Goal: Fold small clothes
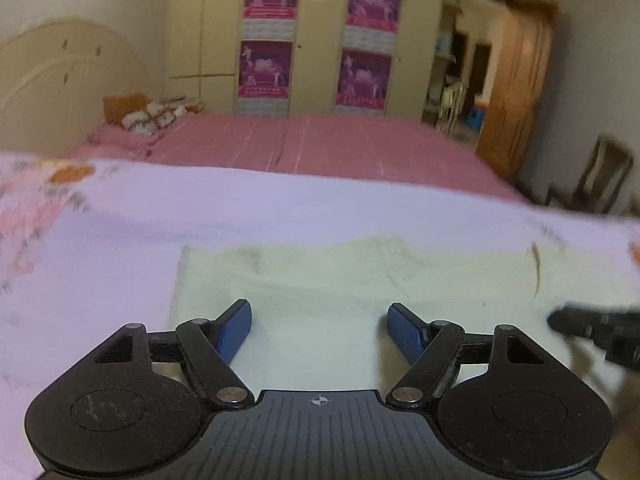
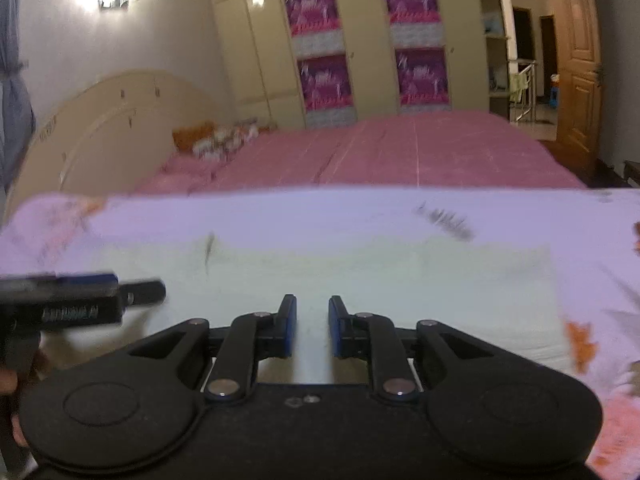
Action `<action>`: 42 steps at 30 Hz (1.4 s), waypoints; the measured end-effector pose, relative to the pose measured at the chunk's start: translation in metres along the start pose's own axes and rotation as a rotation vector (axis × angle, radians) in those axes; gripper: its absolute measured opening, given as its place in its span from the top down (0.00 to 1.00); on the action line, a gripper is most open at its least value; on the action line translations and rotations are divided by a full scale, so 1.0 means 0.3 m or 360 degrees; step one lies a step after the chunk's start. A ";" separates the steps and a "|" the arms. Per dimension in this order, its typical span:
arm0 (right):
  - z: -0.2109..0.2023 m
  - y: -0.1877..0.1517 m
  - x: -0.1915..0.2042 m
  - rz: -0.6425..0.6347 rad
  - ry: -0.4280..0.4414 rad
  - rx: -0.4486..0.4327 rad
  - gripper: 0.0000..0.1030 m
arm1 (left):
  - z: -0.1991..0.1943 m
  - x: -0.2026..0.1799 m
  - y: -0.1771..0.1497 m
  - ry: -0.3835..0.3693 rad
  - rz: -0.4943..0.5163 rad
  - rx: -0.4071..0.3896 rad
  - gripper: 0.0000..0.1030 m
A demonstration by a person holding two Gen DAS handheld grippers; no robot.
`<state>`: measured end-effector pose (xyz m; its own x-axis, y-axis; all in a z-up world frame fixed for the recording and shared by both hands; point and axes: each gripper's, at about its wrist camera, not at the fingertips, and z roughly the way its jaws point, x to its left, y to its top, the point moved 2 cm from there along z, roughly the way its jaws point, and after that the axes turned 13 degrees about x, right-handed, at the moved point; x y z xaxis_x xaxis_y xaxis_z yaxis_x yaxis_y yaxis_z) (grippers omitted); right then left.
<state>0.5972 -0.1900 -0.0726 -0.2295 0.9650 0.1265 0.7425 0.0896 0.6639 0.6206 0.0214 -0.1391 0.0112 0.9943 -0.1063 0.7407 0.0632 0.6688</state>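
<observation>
A pale yellow-white small garment lies flat on a lilac floral sheet; it also shows in the right wrist view. My left gripper hovers over its near part with the jaws wide open and nothing between them. My right gripper is over the garment's near edge, jaws partly open with a narrow gap, empty. The right gripper's tip shows at the right edge of the left wrist view, and the left gripper shows at the left of the right wrist view.
The lilac floral sheet covers the near surface. Behind it is a pink bed with pillows and a cream headboard. A wardrobe with purple posters, a wooden door and a chair stand further back.
</observation>
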 end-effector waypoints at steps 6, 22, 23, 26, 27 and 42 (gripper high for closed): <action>-0.030 0.011 -0.024 0.0065 0.0078 -0.0056 0.81 | -0.001 0.073 0.024 0.0061 -0.0041 -0.0050 0.27; -0.061 -0.060 0.012 -0.0127 -0.0026 -0.0022 0.82 | -0.131 0.003 -0.124 0.0190 0.0177 -0.0034 0.27; -0.068 -0.068 0.014 -0.0137 -0.0041 -0.0029 0.82 | -0.146 0.007 -0.137 0.0187 0.0168 -0.0025 0.27; -0.108 -0.087 0.004 -0.0170 -0.0105 -0.0030 0.81 | -0.173 0.042 -0.171 0.0143 0.0124 0.0007 0.27; -0.119 -0.099 -0.004 -0.0186 -0.0118 -0.0023 0.81 | -0.189 0.055 -0.187 0.0134 0.0117 0.0010 0.27; -0.130 -0.080 -0.193 0.0014 -0.0240 -0.0003 0.81 | -0.163 -0.057 -0.178 0.0071 0.0301 0.0011 0.25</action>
<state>0.5680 -0.2577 -0.0671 -0.1257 0.9919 0.0202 0.7429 0.0806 0.6645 0.5480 0.0051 -0.1370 0.1209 0.9912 0.0533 0.7330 -0.1254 0.6685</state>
